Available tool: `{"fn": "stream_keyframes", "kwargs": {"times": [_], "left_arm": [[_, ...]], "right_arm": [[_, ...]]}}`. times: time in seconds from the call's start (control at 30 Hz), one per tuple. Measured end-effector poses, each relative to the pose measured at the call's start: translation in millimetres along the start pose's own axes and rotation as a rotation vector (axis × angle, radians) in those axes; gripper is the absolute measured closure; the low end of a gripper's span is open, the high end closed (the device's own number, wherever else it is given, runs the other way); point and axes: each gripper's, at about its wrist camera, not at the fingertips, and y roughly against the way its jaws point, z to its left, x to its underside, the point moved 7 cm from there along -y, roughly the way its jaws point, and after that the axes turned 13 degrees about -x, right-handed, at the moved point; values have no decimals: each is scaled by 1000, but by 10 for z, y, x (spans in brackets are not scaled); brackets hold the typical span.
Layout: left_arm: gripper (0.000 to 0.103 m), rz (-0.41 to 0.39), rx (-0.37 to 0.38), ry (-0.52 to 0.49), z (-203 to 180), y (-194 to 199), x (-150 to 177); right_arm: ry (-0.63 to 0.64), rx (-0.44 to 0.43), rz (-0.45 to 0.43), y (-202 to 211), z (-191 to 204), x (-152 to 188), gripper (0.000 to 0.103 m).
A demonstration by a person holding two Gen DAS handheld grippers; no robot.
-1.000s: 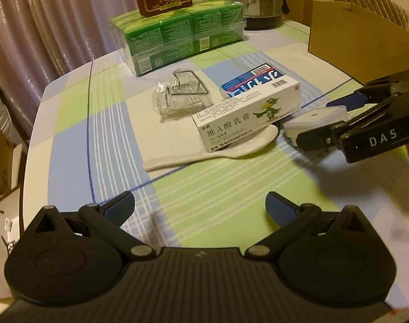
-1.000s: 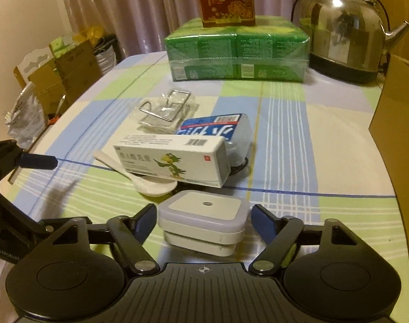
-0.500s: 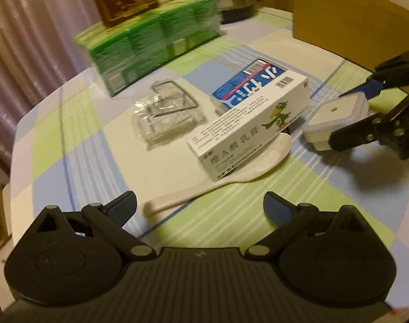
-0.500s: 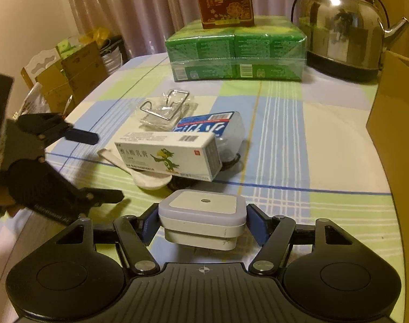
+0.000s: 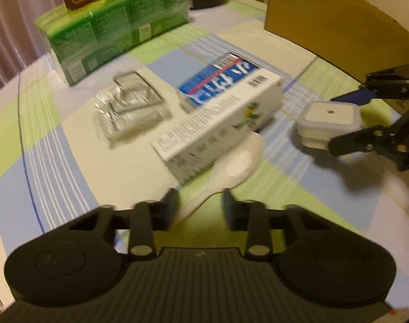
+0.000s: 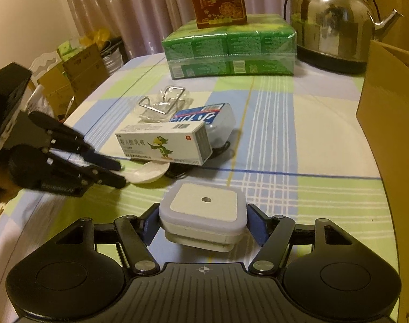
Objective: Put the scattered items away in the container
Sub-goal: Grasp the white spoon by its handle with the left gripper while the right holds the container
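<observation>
My right tool (image 6: pixel 203 224) clamps the white square box (image 6: pixel 203 210), held just above the table (image 6: pixel 325 140). My left tool (image 5: pixel 200 204) is narrowed around the white spoon (image 5: pixel 231 158) handle (contact unclear, blurred). Cardboard box (image 6: pixel 387 113) stands at right.

My left gripper (image 5: pixel 200 202) and right gripper (image 6: pixel 203 224) are matte black plastic. Each has a ribbed centre plate stamped with a small crosshair mark, two round domed housings at the sides, and slim linkage arms pinned with silver screws. My fingers (image 6: pixel 254 227) wear blue pads. Pale lettering marks the left body.
</observation>
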Motion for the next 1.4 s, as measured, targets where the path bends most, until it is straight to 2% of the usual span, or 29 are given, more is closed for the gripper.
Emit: {"fn": "stream_keyframes", "kwargs": {"times": [0.07, 0.13, 0.4, 0.7, 0.9, 0.97, 1.0, 1.13, 1.4], "left_arm": [[95, 13, 4, -12, -119, 67, 54], [97, 28, 11, -11, -256, 148, 120], [97, 57, 48, 26, -869, 537, 441], [95, 83, 13, 132, -1350, 845, 628], [73, 66, -55, 183, -1527, 897, 575], [44, 54, -96, 197, -1522, 899, 526], [39, 48, -125, 206, -1508, 899, 500], [37, 29, -156, 272, -1470, 872, 399], [37, 30, -211, 274, -1451, 787, 405]], "right_arm": [[-1, 0, 4, 34, 0, 35, 39], [-4, -3, 10, 84, 1, 83, 39], [1, -7, 40, 369, 34, 331, 39], [42, 33, 68, 804, 30, 676, 39], [60, 40, 75, 953, 29, 899, 39], [70, 41, 66, 985, 30, 934, 39], [72, 46, 67, 991, 25, 944, 39], [66, 49, 56, 997, 22, 984, 39], [44, 43, 47, 937, 39, 1011, 38]]}}
